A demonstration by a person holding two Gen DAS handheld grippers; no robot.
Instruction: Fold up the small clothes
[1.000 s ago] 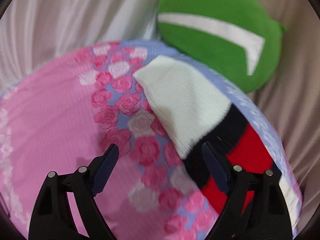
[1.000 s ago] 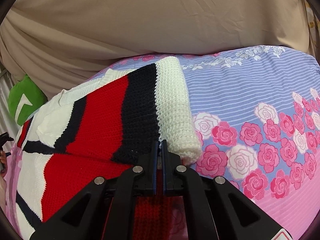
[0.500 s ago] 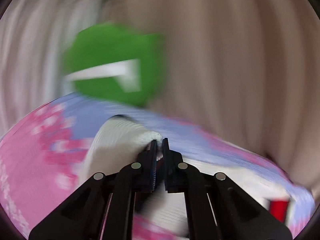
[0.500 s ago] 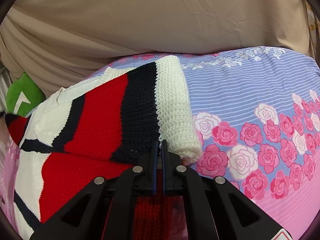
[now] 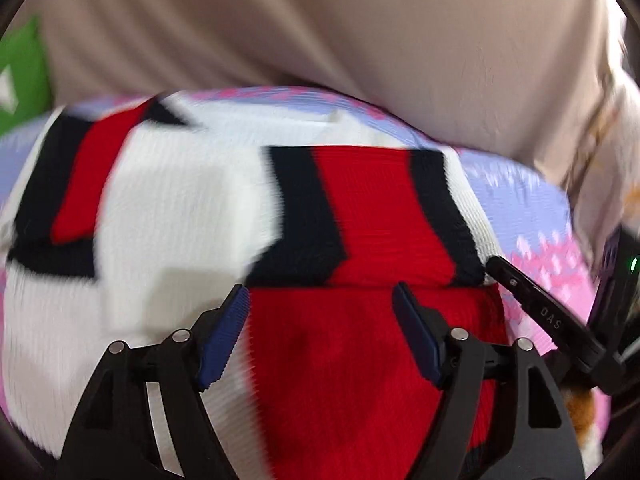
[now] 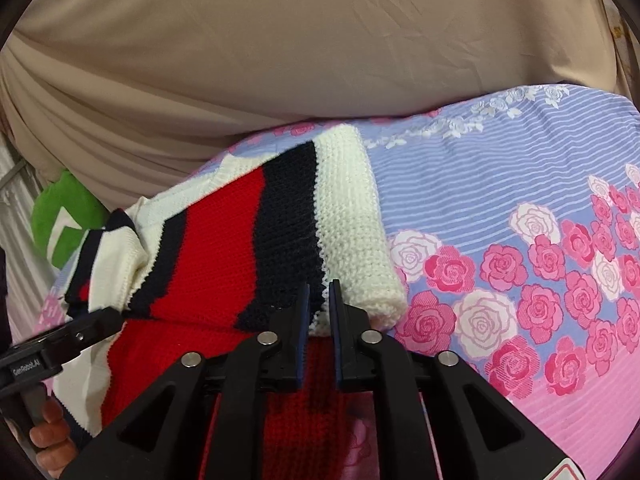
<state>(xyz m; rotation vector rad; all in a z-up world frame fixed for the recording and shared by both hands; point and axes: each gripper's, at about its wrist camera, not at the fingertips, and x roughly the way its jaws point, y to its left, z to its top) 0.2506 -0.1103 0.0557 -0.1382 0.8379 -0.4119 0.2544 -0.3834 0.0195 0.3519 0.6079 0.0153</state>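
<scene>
A small knit sweater [image 5: 360, 216] in red, black and white lies on a rose-print bed sheet [image 6: 520, 208]. In the left wrist view my left gripper [image 5: 320, 332] is open and empty above the sweater's red body, with both sleeves folded across it. In the right wrist view my right gripper [image 6: 319, 304] has its jaws slightly parted at the folded right sleeve [image 6: 348, 220], at the black and white cuff edge; whether it still pinches the knit is unclear. The left gripper also shows in the right wrist view [image 6: 60, 344], at the left edge.
A beige curtain [image 6: 280, 60] hangs behind the bed. A green plush cushion [image 6: 68, 220] sits at the far left by the sweater. The right gripper's body [image 5: 548, 320] shows at the right of the left wrist view.
My left gripper shut on the left sleeve, swung it over the sweater's body and has opened and let go. My right gripper's jaws have parted slightly at the right sleeve.
</scene>
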